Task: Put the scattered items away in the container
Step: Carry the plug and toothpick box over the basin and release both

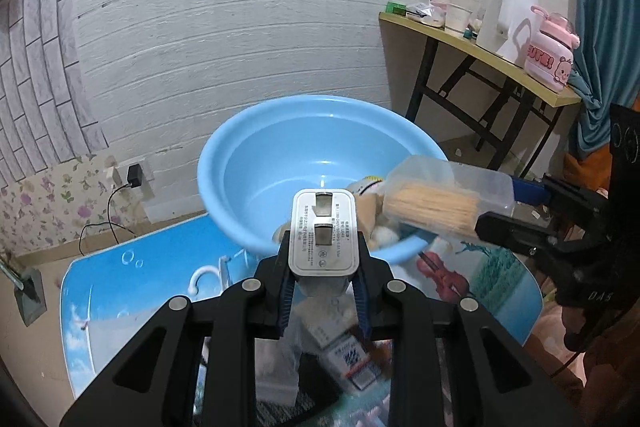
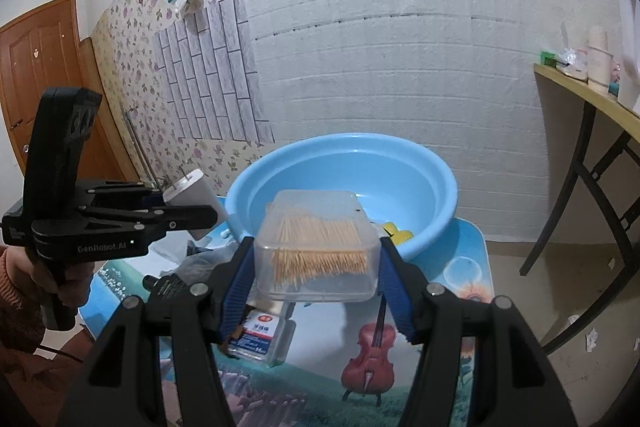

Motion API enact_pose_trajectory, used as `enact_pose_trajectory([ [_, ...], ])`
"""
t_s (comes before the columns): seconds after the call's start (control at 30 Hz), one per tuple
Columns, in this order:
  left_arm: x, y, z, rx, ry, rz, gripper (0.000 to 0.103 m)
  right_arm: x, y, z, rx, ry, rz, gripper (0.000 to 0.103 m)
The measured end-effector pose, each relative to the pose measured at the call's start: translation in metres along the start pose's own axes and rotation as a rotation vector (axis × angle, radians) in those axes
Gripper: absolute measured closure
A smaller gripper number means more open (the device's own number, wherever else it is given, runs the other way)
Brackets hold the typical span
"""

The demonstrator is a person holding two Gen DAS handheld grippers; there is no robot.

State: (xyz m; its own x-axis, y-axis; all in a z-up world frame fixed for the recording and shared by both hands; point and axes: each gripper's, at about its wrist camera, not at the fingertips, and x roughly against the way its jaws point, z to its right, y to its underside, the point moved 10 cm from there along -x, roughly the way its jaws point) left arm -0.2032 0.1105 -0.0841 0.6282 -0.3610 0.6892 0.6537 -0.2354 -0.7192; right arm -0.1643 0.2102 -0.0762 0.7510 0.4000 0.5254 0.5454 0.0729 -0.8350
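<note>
My left gripper (image 1: 323, 269) is shut on a white plug adapter (image 1: 323, 233), prongs side facing the camera, held just in front of the near rim of the light blue basin (image 1: 248, 151). My right gripper (image 2: 318, 267) is shut on a clear plastic box of toothpicks (image 2: 318, 247), held before the basin (image 2: 432, 171). In the left wrist view that toothpick box (image 1: 440, 195) hangs over the basin's right rim. The right wrist view shows the left gripper (image 2: 192, 205) with the adapter (image 2: 192, 193) at the basin's left. Small items, one yellow (image 2: 396, 233), lie inside the basin.
The basin sits on a low table with a printed blue cover showing a violin (image 2: 372, 351). A small labelled box (image 2: 260, 331) and a bag lie on it. A folding table (image 1: 480, 51) with cups and a pink bottle stands right. White brick wall behind.
</note>
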Motion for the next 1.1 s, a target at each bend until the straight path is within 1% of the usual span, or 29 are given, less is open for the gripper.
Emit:
enact_pose_trajectory([
  [0.2, -0.017, -0.009, -0.001, -0.01, 0.0, -0.014, 0.079, -0.014, -0.004, 0.01, -0.016, -0.004, -0.003, 0.044],
  [0.3, -0.027, -0.01, -0.001, -0.015, 0.002, -0.032, 0.079, -0.02, -0.006, 0.014, -0.022, -0.004, -0.002, 0.044],
  [0.4, -0.036, -0.01, -0.001, -0.021, 0.002, -0.046, 0.079, -0.03, -0.005, 0.016, -0.034, -0.005, -0.019, 0.044],
  [0.53, -0.045, -0.01, 0.001, -0.027, 0.003, -0.059, 0.079, -0.037, -0.007, 0.015, -0.025, -0.012, -0.02, 0.044],
  [0.63, -0.05, -0.012, 0.003, -0.029, 0.0, -0.065, 0.078, -0.043, -0.008, 0.018, -0.021, -0.001, -0.02, 0.044],
  [0.77, -0.052, -0.01, 0.002, -0.011, 0.008, -0.073, 0.076, -0.051, -0.009, 0.022, -0.041, 0.012, -0.025, 0.042],
  [0.87, -0.05, -0.009, 0.003, -0.007, 0.012, -0.069, 0.069, -0.057, -0.008, 0.02, -0.047, 0.016, -0.036, 0.04],
  [1.1, -0.036, -0.004, 0.001, 0.004, 0.008, -0.047, 0.068, -0.056, -0.001, 0.002, -0.029, -0.022, -0.055, 0.039],
])
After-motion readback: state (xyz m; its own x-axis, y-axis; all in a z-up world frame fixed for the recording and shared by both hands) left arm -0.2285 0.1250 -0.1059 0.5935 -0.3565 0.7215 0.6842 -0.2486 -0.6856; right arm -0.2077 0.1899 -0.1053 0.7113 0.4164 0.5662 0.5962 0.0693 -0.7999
